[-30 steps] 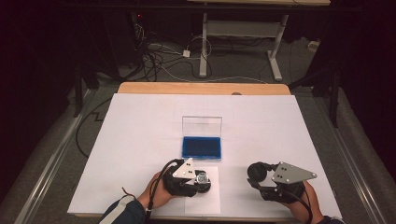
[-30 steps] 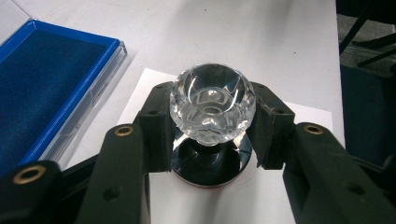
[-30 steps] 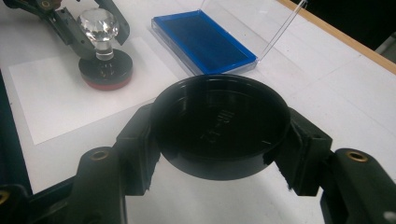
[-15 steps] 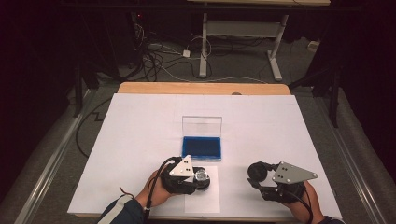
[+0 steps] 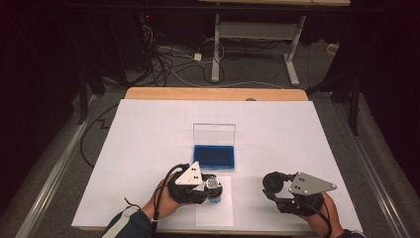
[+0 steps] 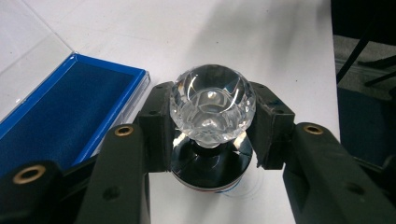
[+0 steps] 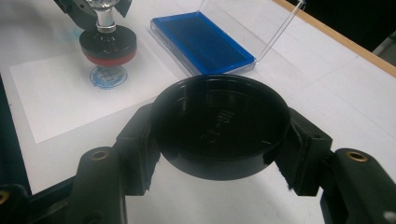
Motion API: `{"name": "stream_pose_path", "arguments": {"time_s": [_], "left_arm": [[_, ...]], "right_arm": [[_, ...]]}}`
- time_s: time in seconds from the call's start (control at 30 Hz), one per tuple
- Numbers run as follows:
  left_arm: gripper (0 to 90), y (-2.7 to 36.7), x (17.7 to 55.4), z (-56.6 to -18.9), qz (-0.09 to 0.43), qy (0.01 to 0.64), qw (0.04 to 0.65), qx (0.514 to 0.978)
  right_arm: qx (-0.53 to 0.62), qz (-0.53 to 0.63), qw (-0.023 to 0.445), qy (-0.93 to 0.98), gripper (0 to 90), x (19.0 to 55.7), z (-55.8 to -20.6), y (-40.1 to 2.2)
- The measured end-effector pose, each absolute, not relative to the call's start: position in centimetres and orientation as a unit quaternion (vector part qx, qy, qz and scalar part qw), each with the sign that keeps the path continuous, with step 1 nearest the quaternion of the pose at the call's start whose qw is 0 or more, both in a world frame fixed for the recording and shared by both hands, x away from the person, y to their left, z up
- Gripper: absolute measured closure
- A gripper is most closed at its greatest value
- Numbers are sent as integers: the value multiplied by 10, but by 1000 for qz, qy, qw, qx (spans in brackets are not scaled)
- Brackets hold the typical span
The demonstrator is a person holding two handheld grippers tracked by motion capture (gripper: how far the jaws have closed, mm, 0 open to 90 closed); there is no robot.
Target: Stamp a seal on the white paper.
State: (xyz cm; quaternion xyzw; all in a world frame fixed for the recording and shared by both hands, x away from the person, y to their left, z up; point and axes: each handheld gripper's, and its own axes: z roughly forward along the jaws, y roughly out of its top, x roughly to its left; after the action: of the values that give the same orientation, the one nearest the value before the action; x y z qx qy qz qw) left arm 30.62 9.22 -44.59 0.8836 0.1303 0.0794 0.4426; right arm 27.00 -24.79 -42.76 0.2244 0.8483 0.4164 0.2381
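Right gripper (image 7: pixel 217 154): it is closest to the person, at the near right of the table. Its two black jaws are squeezed tight on the round black cap (image 7: pixel 219 130).
Black cap: it is held up off the table with its hollow side facing up. One jaw presses on each side of its rim.
Left gripper (image 6: pixel 212 126): it is at the near middle of the table. Its jaws are clenched on the clear glass knob (image 6: pixel 212 102) of the stamp (image 6: pixel 212 163).
Stamp: it has a shiny knob on top and a round black base below. In the right gripper view its base has a red band and hangs just above the paper, not touching it.
Sheet of paper (image 5: pixel 214 210): a small white sheet lying flat near the front edge, under the stamp.
Blue mark (image 7: pixel 108 76): a round blue print with a cross in it, on the paper, right under the stamp.
Ink pad box (image 5: pixel 214 156): a flat blue box just past the stamp, near the middle of the table. It is open.
Clear lid (image 5: pixel 214 133): it stands up at the far side of the blue box.
Table (image 5: pixel 148 124): covered in white, with a wood edge at the far end.
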Motion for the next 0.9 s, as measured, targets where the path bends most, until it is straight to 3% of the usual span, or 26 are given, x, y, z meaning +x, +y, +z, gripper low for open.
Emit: {"name": "stream_pose_path", "arguments": {"time_s": [0.9], "left_arm": [[541,86,307,-467,64,127,423,895]], "right_arm": [[223,414,237,850,385,270,-428,-248]]}}
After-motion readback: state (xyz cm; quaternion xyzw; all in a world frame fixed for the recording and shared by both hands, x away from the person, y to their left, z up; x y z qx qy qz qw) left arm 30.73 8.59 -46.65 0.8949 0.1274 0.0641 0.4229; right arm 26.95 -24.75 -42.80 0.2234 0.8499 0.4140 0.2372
